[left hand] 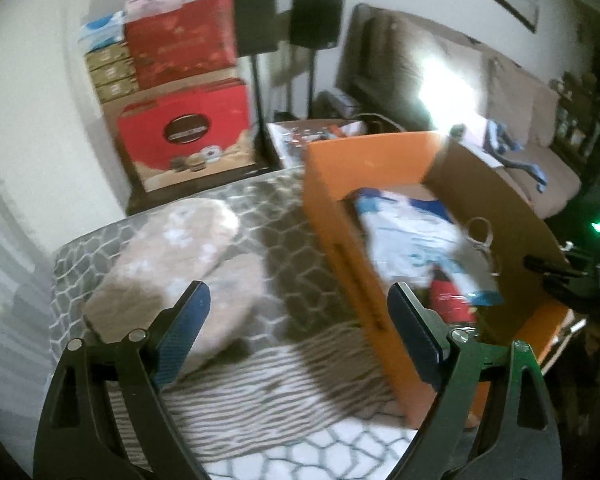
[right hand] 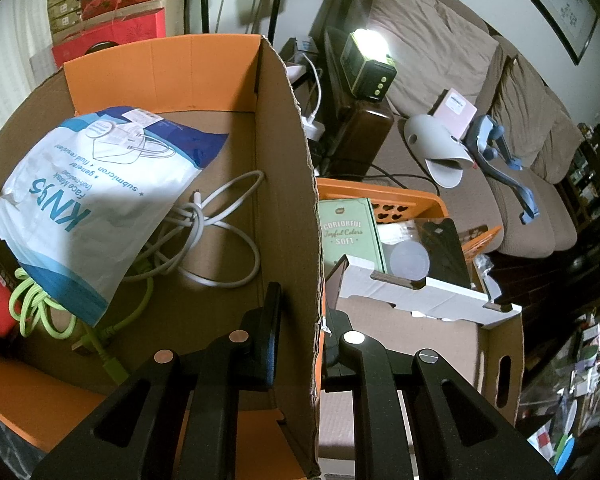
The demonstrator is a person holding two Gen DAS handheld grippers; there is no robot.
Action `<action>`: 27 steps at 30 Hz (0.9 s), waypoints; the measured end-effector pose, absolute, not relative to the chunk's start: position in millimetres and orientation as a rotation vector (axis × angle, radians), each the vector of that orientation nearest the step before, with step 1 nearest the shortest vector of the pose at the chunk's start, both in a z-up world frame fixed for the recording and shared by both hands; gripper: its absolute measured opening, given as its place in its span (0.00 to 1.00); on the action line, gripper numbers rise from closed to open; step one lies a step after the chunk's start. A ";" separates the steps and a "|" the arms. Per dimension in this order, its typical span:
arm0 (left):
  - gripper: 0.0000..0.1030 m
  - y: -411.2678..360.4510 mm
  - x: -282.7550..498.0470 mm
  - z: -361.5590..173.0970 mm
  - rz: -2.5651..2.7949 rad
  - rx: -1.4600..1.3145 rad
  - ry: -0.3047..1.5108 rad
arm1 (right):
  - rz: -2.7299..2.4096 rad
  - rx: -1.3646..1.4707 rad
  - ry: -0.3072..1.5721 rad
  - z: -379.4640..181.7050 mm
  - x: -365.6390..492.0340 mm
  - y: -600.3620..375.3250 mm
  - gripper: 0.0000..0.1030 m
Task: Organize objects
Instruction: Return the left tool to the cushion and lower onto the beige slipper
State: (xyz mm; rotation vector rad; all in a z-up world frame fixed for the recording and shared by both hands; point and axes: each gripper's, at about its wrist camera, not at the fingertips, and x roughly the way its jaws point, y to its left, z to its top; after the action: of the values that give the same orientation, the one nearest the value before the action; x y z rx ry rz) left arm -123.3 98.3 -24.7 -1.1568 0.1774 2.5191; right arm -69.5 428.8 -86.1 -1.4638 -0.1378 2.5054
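Box flap (right hand: 296, 208) between right jaws.

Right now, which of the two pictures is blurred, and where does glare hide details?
Left wrist view: motion blur smears the orange box and the red cartons; a white glare patch washes out the sofa back. Right wrist view: sharp, the mask bag print is readable; only the small lamp blooms. Both bend straight lines near the edges.
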 end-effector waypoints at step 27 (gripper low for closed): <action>0.87 -47.2 -187.2 -77.7 2.751 -1.436 0.015 | 2.478 -1.472 -0.156 -87.1 -71.5 428.4 0.14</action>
State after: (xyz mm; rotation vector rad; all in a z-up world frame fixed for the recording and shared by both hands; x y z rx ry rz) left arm -187.2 -47.2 -77.7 -1.4356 0.0155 2.7507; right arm -71.5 428.4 -87.1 -1.4722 -0.1557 2.4776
